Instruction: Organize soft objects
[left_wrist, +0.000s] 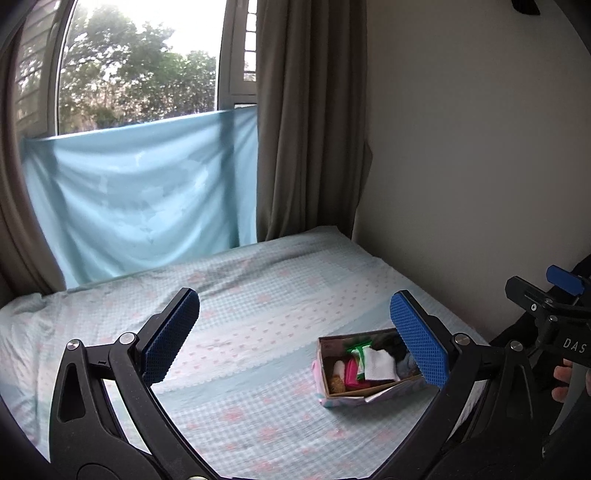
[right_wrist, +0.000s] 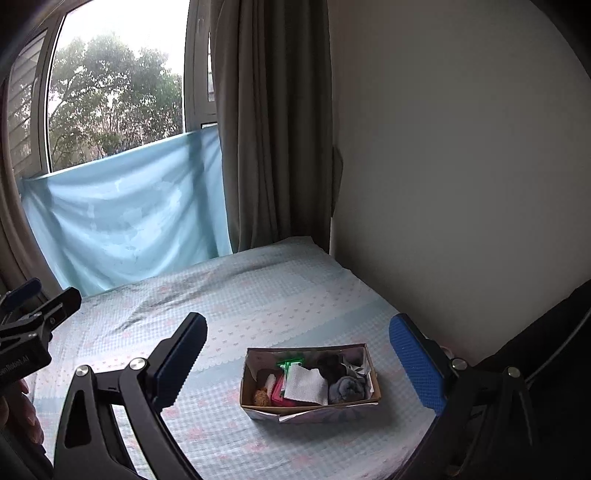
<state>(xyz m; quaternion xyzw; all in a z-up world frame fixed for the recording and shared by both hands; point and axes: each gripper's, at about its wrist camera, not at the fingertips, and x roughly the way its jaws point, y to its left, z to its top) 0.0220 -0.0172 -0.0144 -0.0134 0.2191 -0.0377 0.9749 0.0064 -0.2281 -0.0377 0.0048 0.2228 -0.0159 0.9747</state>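
Box (right_wrist: 309, 380) of soft items on bed — long axis 9-to-3; right gripper (right_wrist: 301, 363) nearer; left gripper (left_wrist: 295, 336) has it at 4 o'clock — both fingers spread, empty.

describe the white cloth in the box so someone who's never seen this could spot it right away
Look at the bed with the pale checked sheet, then at the open cardboard box lying on it near the wall. In the middle of that box lies the white cloth, flat and on top. It is the only white, waffle-textured piece, between a pink item and a rolled grey-blue cloth.
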